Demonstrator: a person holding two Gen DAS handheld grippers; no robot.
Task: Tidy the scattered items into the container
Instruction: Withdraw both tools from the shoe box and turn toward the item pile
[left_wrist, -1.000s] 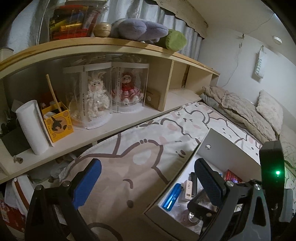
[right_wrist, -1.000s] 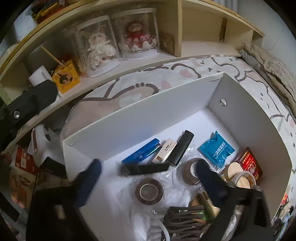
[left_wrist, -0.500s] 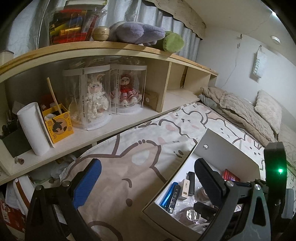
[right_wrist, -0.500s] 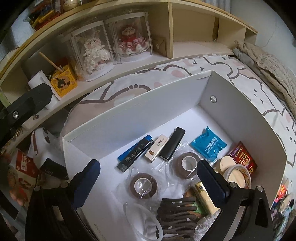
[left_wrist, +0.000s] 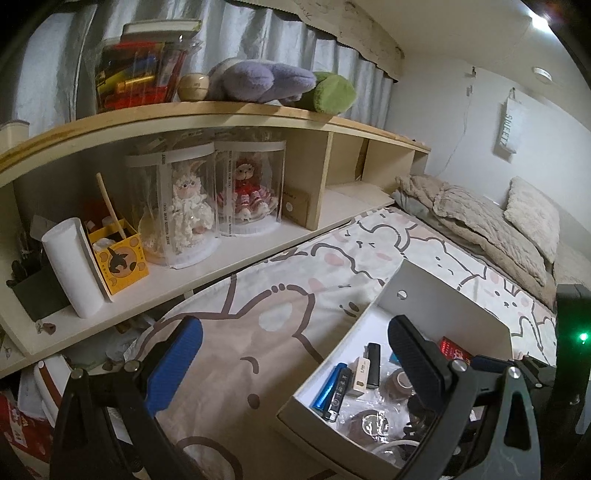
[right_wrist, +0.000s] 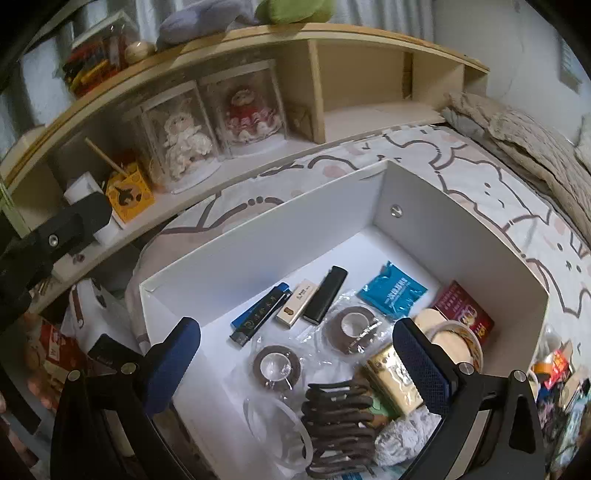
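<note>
— While both grippers hang with jaws spread wide and nothing between them, what has changed since a second ago?

— The right gripper (right_wrist: 295, 363) has drawn back from the white box (right_wrist: 266, 236), so more of its floor shows. The dark stick (right_wrist: 258, 316), which lay loose and blurred across the middle then, now rests against the blue lighter (right_wrist: 276, 290) near the left wall. The left gripper (left_wrist: 295, 360) has swung a little, and the box sits fuller in its view.

— Where are the things to be tidied?

— Inside the box, on the bed sheet (left_wrist: 236, 332). Beside the lighter lie a cream stick (right_wrist: 297, 302) and a black lighter (right_wrist: 325, 295), side by side. Two tape rolls (right_wrist: 277, 367) lie in clear wrap in front of them, a blue packet (right_wrist: 392, 294) and a red packet (right_wrist: 463, 314) towards the right wall.

— What does one view show that the other misses?

— The right view shows a brown hair claw (right_wrist: 338, 424) and a gold packet (right_wrist: 393, 374) at the near end; in the left view these are hidden behind a finger. The left view alone shows a pillow (left_wrist: 532, 216) and a hanging sign (left_wrist: 511, 127) on the wall.
</note>
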